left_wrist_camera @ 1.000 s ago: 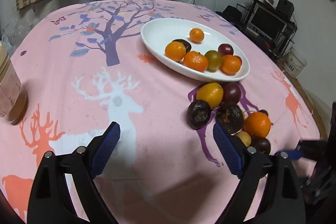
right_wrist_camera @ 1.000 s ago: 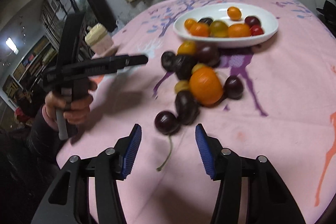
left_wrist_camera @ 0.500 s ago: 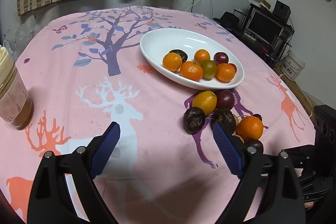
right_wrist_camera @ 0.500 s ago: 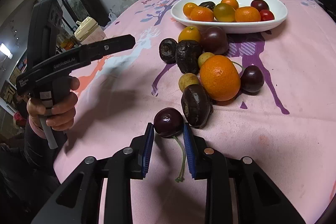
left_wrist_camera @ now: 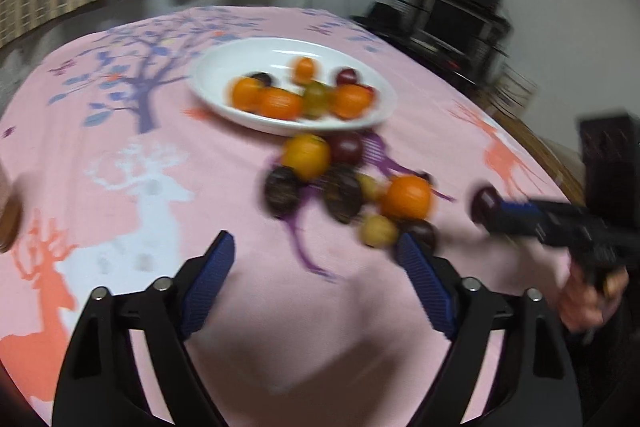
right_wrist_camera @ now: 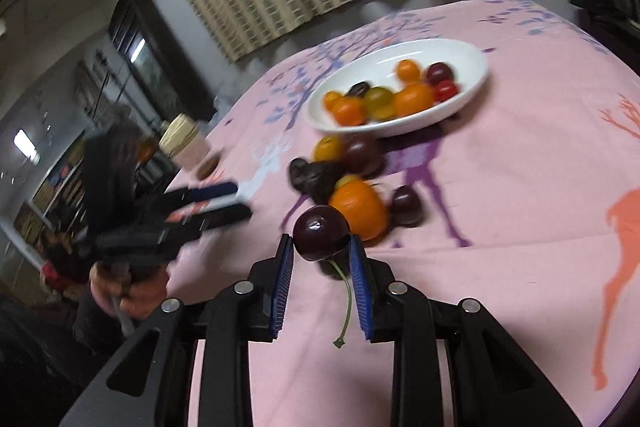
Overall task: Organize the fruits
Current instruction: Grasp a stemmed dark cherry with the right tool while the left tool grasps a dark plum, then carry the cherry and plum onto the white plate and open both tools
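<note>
My right gripper point(right_wrist_camera: 322, 247) is shut on a dark cherry point(right_wrist_camera: 321, 233) with a green stem and holds it above the pink tablecloth. It also shows in the left wrist view point(left_wrist_camera: 486, 205) at the right, with the cherry at its tips. A white oval bowl point(right_wrist_camera: 464, 57) holds several oranges, a green fruit and dark fruits. A loose pile with an orange point(right_wrist_camera: 358, 209) and dark fruits lies in front of the bowl. My left gripper point(left_wrist_camera: 316, 251) is open and empty, above the cloth, near the pile point(left_wrist_camera: 348, 183).
A lidded jar point(right_wrist_camera: 184, 143) stands at the table's left side. A TV stand point(left_wrist_camera: 452, 23) is beyond the table's far right edge. The bowl also shows in the left wrist view point(left_wrist_camera: 224, 67). The left gripper appears in the right wrist view point(right_wrist_camera: 216, 201).
My right gripper has closed on the cherry and lifted it off the cloth. My left gripper has swung slightly; both views are motion-blurred.
</note>
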`<move>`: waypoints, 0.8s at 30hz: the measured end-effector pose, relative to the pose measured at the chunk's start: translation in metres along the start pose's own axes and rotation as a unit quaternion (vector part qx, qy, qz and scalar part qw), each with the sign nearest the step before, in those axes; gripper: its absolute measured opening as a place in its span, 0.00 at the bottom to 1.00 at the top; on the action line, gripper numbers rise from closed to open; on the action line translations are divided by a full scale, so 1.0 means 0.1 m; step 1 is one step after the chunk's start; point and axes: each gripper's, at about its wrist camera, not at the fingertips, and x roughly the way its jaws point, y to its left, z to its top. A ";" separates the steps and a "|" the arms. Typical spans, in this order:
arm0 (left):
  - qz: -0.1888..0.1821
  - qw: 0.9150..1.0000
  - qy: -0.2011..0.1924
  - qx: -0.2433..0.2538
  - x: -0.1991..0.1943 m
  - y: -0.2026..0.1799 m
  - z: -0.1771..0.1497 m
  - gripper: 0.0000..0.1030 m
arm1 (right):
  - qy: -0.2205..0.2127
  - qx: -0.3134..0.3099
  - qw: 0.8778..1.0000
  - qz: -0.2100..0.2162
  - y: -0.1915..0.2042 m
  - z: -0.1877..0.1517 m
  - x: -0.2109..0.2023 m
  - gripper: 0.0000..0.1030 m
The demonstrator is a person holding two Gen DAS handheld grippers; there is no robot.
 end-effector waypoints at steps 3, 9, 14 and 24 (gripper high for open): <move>-0.026 0.999 0.020 0.040 0.12 -0.33 -0.07 0.64 | -0.007 0.008 1.000 -0.002 -0.09 0.00 -0.03 0.28; -0.027 0.996 0.061 0.060 0.41 -0.62 -0.10 0.50 | -0.009 0.003 1.000 0.009 -0.11 -0.04 0.00 0.28; -0.020 0.996 0.080 0.041 0.59 -0.62 -0.04 0.43 | -0.014 0.010 1.000 0.025 -0.14 -0.05 -0.02 0.28; -0.018 0.995 0.084 0.041 0.64 -0.66 0.02 0.36 | -0.023 0.018 0.999 0.035 -0.17 -0.06 -0.07 0.28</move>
